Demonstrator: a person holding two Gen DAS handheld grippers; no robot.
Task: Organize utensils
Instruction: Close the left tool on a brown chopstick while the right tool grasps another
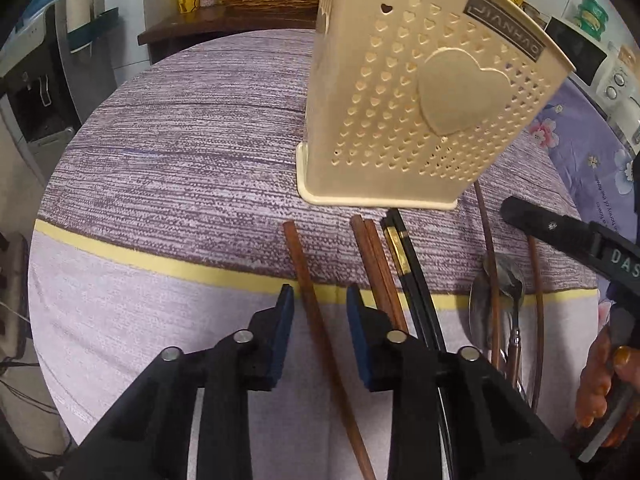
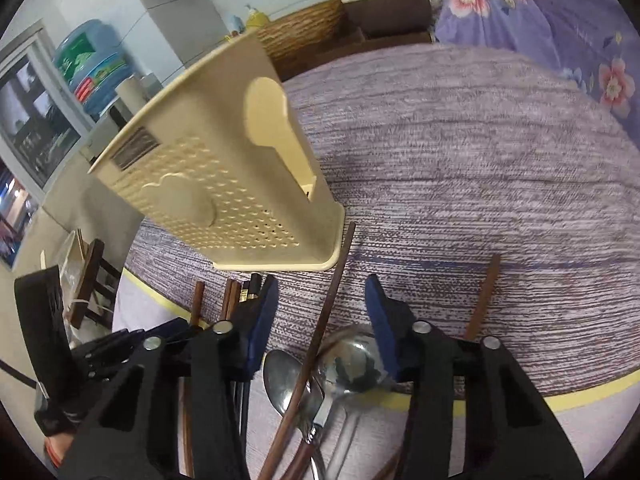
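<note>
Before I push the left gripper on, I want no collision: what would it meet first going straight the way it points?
Probably the single brown chopstick lying between the open fingers of the left gripper, then the tablecloth beneath it. The beige utensil holder stands farther ahead and to the right; depth is uncertain.

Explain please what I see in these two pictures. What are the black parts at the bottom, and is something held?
No robot is here. A person holds a tool in each hand, and each tool carries a wide-angle camera looking forward along its two fingers.

In the left camera's picture, the left hand-held gripper straddles one brown chopstick, but its blue pads do not press it.

In the right camera's picture, the right hand-held gripper straddles another brown chopstick lying over two metal spoons. It too is open, so nothing is held.

On the purple tablecloth stands a beige utensil holder with heart-shaped holes. Before it lie more brown chopsticks and a black pair.
</note>
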